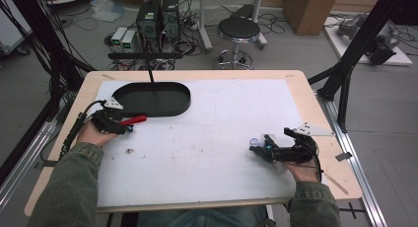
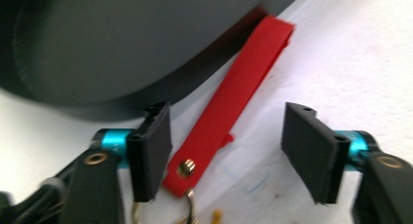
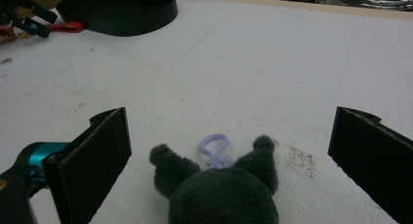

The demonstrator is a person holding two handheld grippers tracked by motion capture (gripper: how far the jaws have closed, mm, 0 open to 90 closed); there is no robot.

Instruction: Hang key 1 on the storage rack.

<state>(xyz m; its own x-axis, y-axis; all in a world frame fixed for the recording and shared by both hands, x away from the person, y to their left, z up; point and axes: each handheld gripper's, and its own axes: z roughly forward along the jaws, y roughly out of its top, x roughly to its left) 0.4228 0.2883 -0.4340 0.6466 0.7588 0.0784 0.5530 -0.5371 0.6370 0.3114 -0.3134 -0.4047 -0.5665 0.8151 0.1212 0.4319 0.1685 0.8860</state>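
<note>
Red strap, flat on the white table cover, a brass snap near its close end. It lies between the left gripper's jaws, hard against the left-hand pad in the left gripper view, well clear of the other pad. Jaws partly spread, not pinching it. The strap's far end runs up beside the wall of the black oval tray, which sits just beyond the jaw tips. A bit of brass hardware shows at the strap's near end, low between the jaws; too blurred to make out.

Dark plush toy with two ears and a pale lilac clip, lying on the cover between the right gripper's jaws. Jaws spread wide, both pads well apart from the toy.

In the high view the two grippers sit well apart.
</note>
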